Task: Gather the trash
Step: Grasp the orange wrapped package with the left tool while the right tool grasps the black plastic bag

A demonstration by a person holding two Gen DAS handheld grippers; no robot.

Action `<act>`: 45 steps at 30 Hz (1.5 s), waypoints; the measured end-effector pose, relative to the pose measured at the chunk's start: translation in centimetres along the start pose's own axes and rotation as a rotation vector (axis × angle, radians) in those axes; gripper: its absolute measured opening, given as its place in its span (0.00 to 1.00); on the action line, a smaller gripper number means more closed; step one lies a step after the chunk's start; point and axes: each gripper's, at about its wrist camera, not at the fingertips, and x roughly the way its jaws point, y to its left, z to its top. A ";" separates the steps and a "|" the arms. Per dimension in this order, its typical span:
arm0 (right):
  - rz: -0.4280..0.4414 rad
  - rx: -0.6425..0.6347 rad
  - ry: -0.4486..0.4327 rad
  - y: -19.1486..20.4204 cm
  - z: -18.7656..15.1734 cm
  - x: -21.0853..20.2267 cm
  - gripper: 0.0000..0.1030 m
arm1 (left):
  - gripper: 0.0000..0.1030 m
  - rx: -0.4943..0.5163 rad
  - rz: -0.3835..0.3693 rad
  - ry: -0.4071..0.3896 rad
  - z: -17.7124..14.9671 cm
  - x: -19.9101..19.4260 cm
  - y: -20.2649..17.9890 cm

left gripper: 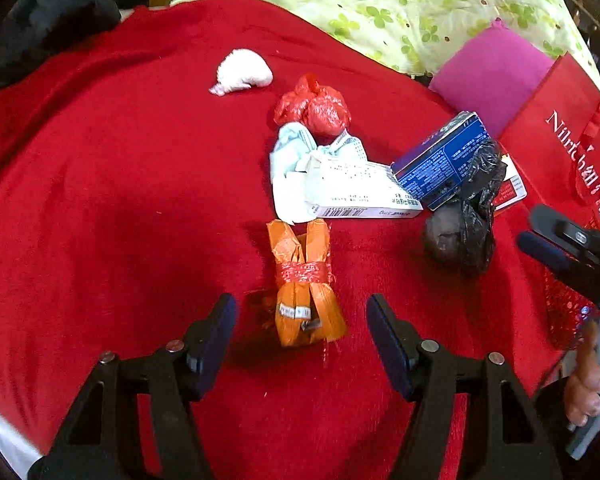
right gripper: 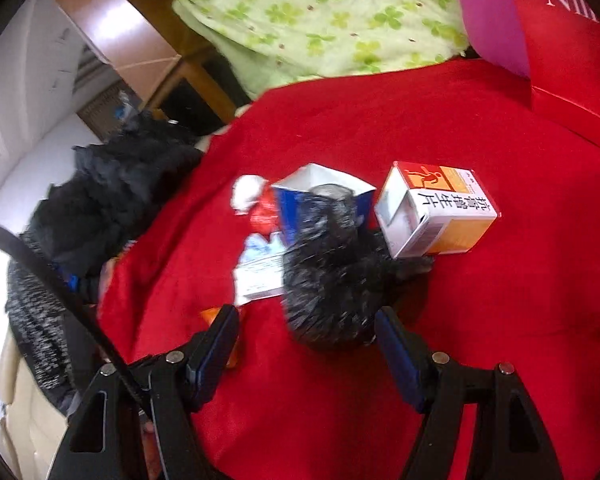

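Left wrist view: left gripper (left gripper: 300, 340) with fingers spread apart, holding nothing; an orange wrapper bundle (left gripper: 306, 284) tied with red band lies on the red blanket (left gripper: 100, 200) between and just ahead of the fingertips, not touched by the pads. Beyond it: white flat carton (left gripper: 356, 196), crumpled pale paper (left gripper: 290, 152), red plastic ball (left gripper: 316, 106), white tissue wad (left gripper: 242, 71). Blue box (left gripper: 440, 164) lies tilted against the white carton; black plastic bag (left gripper: 468, 216) bunched at its open end. Red tote bag (left gripper: 560, 128) stands at the right edge.

Right wrist view: right gripper (right gripper: 306, 344), fingers likewise apart, empty. The black bag (right gripper: 332, 272) sits between and just ahead of them, contact not discernible (blur). Blue box (right gripper: 324, 200) open at top, interior white, part of the black bag reaching up to its mouth. Orange-and-white carton (right gripper: 440, 212) beside it, end flap open; contents not visible.
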 end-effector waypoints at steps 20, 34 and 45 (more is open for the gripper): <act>-0.062 -0.034 0.017 -0.3 -1.1 0.3 0.17 | 0.32 0.069 0.049 -0.110 -1.3 -1.2 -0.8; 0.021 0.018 -0.079 -0.5 -0.6 -2.9 0.82 | 0.32 0.032 0.058 -0.136 -0.9 -1.4 -0.2; -0.066 0.098 0.078 -1.1 -0.6 6.0 0.47 | 0.32 0.064 0.009 -0.144 -1.2 -1.9 -0.9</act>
